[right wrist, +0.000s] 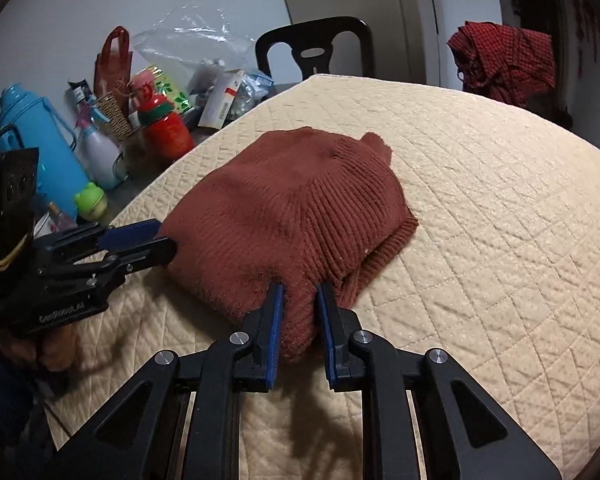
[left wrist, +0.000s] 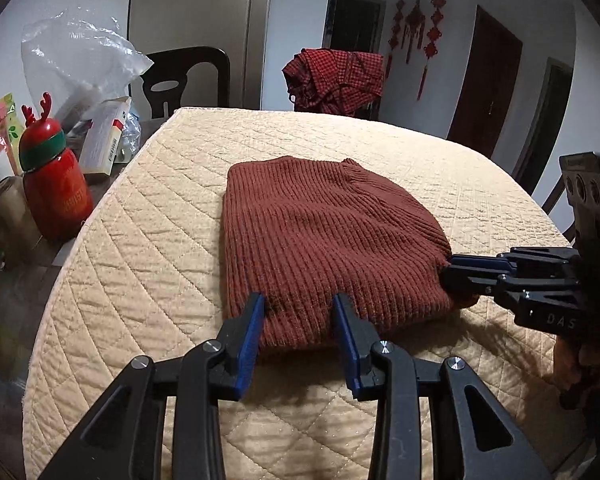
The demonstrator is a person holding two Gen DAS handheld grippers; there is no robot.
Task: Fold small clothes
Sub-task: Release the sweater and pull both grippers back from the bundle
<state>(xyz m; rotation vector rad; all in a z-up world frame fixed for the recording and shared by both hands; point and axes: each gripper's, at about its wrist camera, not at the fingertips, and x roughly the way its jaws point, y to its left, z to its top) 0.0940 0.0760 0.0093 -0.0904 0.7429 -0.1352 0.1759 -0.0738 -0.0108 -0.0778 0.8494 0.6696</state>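
A rust-brown ribbed knit sweater (left wrist: 320,240) lies folded into a thick bundle on the cream quilted table cover (left wrist: 160,220). In the left wrist view my left gripper (left wrist: 299,306) pinches the bundle's near edge, with fabric filling the gap between its blue pads. My right gripper (left wrist: 448,272) comes in from the right and clamps the sweater's right corner. In the right wrist view the right gripper (right wrist: 300,296) is shut on a bunched fold of the sweater (right wrist: 292,208), and the left gripper (right wrist: 168,240) bites its left edge. A ribbed hem sticks out at the sweater's right side.
Clutter crowds the table's left side: a red reindeer bottle (left wrist: 54,196), a blue thermos (right wrist: 32,140), a green frog toy (right wrist: 92,200), boxes and a clear plastic bag (left wrist: 80,52). A black chair (left wrist: 188,80) and a red checked garment (left wrist: 336,80) on another chair stand behind the table.
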